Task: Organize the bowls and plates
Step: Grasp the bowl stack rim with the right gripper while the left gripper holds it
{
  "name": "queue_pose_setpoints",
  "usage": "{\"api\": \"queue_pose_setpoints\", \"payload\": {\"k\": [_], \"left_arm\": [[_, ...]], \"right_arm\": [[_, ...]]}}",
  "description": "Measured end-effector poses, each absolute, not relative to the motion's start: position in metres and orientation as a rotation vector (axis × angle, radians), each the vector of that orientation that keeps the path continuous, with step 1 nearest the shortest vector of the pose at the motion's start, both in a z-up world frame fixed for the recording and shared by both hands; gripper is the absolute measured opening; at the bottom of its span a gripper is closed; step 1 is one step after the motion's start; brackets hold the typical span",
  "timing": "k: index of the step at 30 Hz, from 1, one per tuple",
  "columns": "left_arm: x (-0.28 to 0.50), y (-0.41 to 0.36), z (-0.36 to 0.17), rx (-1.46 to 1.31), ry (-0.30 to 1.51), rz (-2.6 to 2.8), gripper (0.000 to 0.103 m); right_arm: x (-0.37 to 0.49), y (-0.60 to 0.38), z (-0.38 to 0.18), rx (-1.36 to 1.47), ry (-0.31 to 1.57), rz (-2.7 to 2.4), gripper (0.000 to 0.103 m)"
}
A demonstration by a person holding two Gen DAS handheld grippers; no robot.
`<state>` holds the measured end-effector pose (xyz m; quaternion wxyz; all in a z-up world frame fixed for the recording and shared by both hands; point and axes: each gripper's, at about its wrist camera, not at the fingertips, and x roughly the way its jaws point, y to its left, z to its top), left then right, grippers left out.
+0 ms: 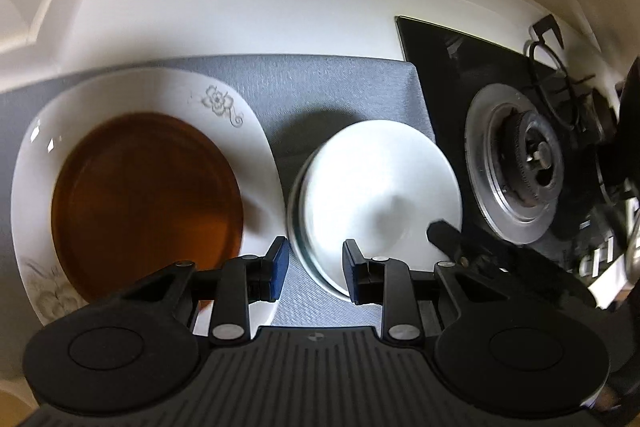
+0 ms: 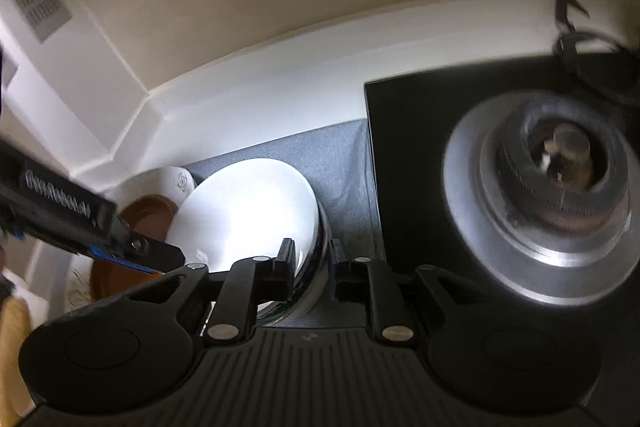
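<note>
Beside the stove, on the grey mat: white bowl [image 2: 244, 211] nested in a steel bowl [image 2: 316, 279].
Right hand-held gripper [image 2: 311, 267] straddles both rims, jaws loosened; left hand-held gripper [image 1: 315, 267] hangs partly open, empty. Lift straight off, avoiding tipping the stack toward the brown plate [image 1: 148, 203].

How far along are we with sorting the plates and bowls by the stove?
Mostly stacked, it seems. Done: the brown plate sits on the white flowered plate, and the white bowl is nested in a shiny bowl on the grey mat. In hand: the right tool straddles the bowls' rim, jaws apart, not gripping; the left tool hangs open, empty. Left: no loose dishes show here, so perhaps only pulling away.
</note>
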<state>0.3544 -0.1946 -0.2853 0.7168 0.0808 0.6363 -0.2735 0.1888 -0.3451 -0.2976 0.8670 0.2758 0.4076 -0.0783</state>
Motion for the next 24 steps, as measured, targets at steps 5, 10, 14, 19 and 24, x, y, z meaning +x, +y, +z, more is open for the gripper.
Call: {"api": "queue_pose_setpoints", "payload": {"k": [5,10,14,19,24], "left_arm": [[0.357,-0.197,-0.301,0.179,1.411,-0.623,0.03],[0.359,-0.201,-0.3,0.213,1.392,-0.642,0.029],[0.354,-0.2,-0.299,0.234,1.375,-0.648,0.029],[0.349,-0.206,-0.299,0.294,1.37,-0.7,0.029],[0.339,-0.216,-0.3,0.357,1.338,-0.709,0.029]], "right_arm": [[0.181,-0.344,-0.303,0.585,0.86,-0.149,0.075],[0.176,-0.338,-0.302,0.547,0.781,-0.179,0.092],[0.177,-0.342,-0.308,0.575,0.823,-0.219,0.103],[0.181,-0.343,-0.313,0.629,0.83,-0.167,0.073],[0.191,-0.339,-0.32,0.587,0.881,-0.183,0.039]]}}
